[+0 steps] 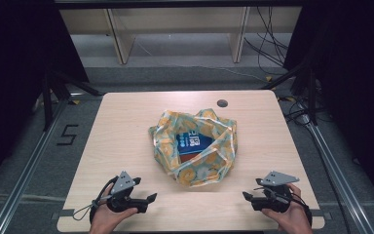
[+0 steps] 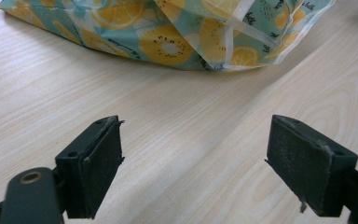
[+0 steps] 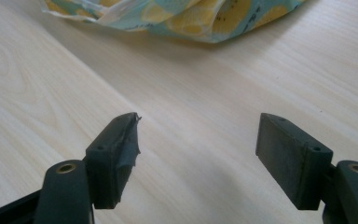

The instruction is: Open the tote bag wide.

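The crumpled teal plastic bag printed with yellow citrus slices [image 1: 195, 146] lies about the middle of the pale wooden counter [image 1: 121, 126], its mouth gaping upward. Inside the bag sits a blue packet with white lettering [image 1: 193, 142], with a reddish patch just below it. Toward the near edge, left of the bag and well apart from it, hovers the left gripper [image 1: 152, 197] — its fingers spread wide, nothing between them. Right of the bag, equally clear of it, the right gripper [image 1: 246, 195] also has its fingers apart and empty.
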A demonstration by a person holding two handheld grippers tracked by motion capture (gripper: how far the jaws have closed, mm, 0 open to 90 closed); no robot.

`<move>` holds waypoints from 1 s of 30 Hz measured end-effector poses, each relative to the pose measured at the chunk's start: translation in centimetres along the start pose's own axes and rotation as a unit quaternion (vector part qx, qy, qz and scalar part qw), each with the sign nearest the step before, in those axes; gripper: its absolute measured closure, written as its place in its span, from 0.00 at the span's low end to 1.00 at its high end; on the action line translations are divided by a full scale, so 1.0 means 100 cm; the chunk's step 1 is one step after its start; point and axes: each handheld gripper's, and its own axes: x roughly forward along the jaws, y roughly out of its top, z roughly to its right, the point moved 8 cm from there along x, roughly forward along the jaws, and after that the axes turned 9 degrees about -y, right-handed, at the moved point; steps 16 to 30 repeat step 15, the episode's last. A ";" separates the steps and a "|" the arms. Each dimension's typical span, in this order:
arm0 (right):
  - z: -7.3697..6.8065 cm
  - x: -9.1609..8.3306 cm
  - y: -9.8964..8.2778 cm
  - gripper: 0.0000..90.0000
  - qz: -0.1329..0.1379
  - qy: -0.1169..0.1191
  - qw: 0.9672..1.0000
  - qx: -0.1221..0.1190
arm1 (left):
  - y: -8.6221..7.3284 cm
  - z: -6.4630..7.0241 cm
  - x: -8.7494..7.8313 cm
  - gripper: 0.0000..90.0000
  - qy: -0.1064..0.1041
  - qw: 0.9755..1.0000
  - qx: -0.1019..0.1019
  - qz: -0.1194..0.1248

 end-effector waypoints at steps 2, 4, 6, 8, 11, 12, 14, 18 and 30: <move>-0.003 0.000 -0.003 0.34 -0.005 0.001 1.000 0.009 | 0.000 -0.001 -0.001 0.19 0.001 1.000 0.006 -0.006; 0.000 0.001 -0.004 0.34 0.000 -0.002 1.000 -0.004 | -0.001 -0.002 -0.001 0.19 0.001 1.000 0.005 -0.007; -0.001 0.001 -0.004 0.34 0.002 -0.002 1.000 -0.003 | -0.001 -0.003 -0.001 0.19 0.002 1.000 0.006 -0.008; -0.001 0.002 -0.004 0.34 0.001 0.000 1.000 -0.001 | -0.001 -0.002 -0.001 0.19 0.002 1.000 -0.004 -0.005; 0.000 0.002 -0.004 0.34 0.002 -0.003 1.000 -0.003 | 0.001 -0.002 0.000 0.19 0.001 1.000 0.000 0.000; -0.001 0.002 -0.005 0.34 0.000 -0.003 1.000 0.003 | 0.000 -0.002 0.000 0.19 0.001 1.000 0.001 0.000; 0.001 0.002 -0.006 0.34 -0.003 -0.003 1.000 -0.003 | -0.002 -0.004 -0.003 0.19 0.002 1.000 0.013 -0.018; 0.000 0.002 -0.007 0.34 -0.008 0.003 1.000 -0.001 | -0.002 -0.005 -0.003 0.19 0.005 1.000 0.014 -0.019; 0.000 0.002 -0.007 0.34 -0.008 0.003 1.000 -0.001 | -0.002 -0.005 -0.003 0.19 0.005 1.000 0.014 -0.019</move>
